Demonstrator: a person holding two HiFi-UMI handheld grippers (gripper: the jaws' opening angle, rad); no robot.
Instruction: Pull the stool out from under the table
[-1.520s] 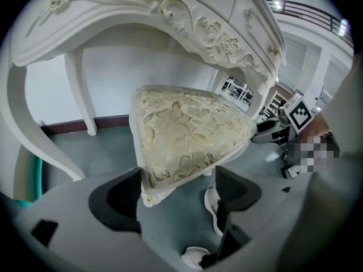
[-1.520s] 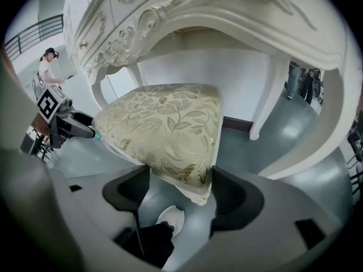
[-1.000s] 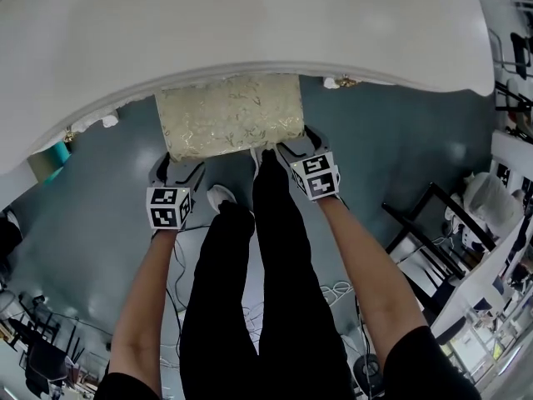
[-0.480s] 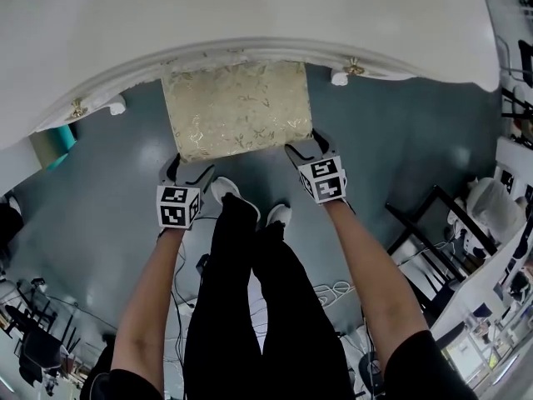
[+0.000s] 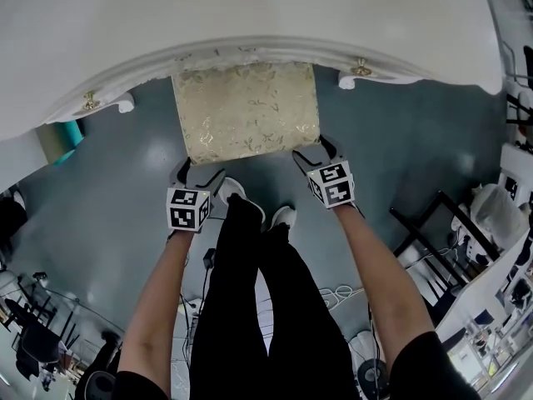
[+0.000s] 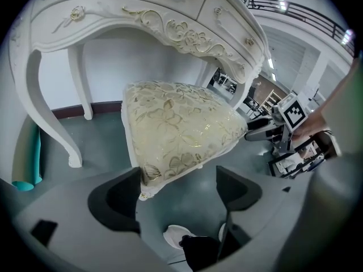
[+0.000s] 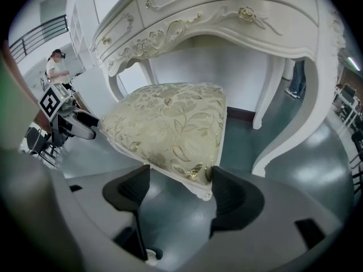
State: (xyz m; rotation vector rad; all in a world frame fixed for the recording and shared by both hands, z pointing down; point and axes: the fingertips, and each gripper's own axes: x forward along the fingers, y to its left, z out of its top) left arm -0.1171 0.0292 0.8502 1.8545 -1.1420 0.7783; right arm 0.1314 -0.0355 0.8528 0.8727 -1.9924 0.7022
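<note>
The left gripper [image 5: 198, 172] and right gripper [image 5: 314, 147], jaws wide apart and clamping nothing, straddle the near corners of the stool [image 5: 246, 111], its far edge under the table [image 5: 250, 15].

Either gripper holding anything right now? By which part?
Nothing is clamped. The left gripper and right gripper are both open, each with a near corner of the stool between its jaws, the corner against one jaw only.
</note>
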